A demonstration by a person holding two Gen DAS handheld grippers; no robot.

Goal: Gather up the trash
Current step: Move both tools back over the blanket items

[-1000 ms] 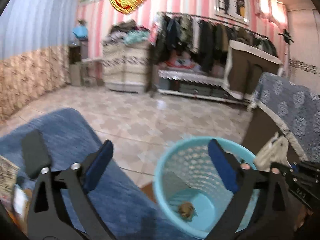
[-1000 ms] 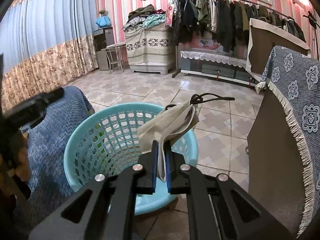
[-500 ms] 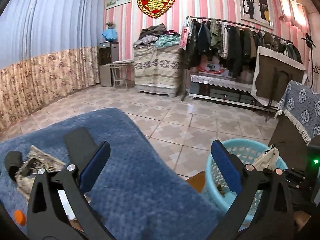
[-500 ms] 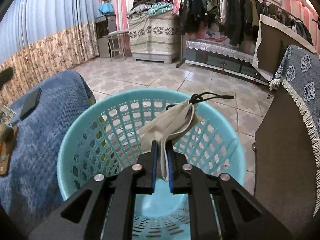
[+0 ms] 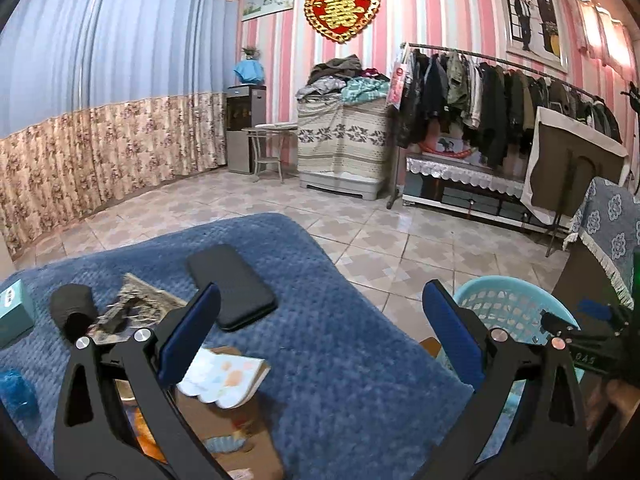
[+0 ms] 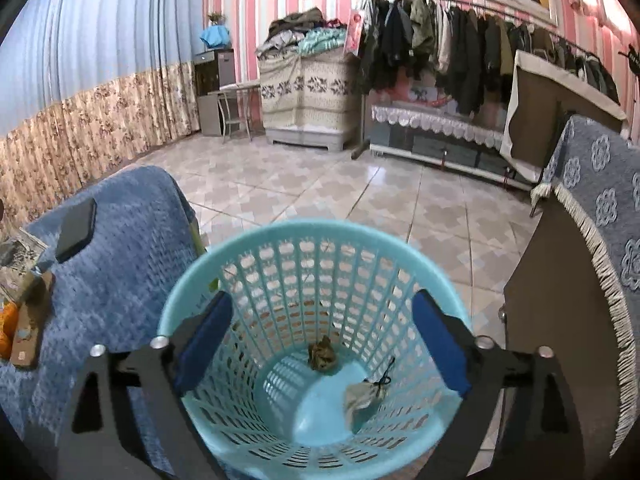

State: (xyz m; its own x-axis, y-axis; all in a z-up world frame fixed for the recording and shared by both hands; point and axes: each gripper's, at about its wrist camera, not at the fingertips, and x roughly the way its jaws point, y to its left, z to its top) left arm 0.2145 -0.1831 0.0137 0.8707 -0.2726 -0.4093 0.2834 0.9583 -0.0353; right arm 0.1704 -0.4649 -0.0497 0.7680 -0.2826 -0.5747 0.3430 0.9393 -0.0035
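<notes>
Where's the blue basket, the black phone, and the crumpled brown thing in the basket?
Blue basket (image 6: 320, 228): right wrist view, far rim.
Black phone (image 5: 230, 286): left wrist view, middle of its back.
Crumpled brown thing (image 6: 322, 354): right wrist view, its centre.

Both views are evenly bright with soft indoor light. The floor tiles (image 6: 384, 176) show glare. Edges bend strongly, with dark corners.

We could not read the blurred booklet (image 5: 224, 376). The left gripper's frame hid part of the basket (image 5: 516, 300), and the orange item (image 6: 6, 332) was cut off at the edge.
</notes>
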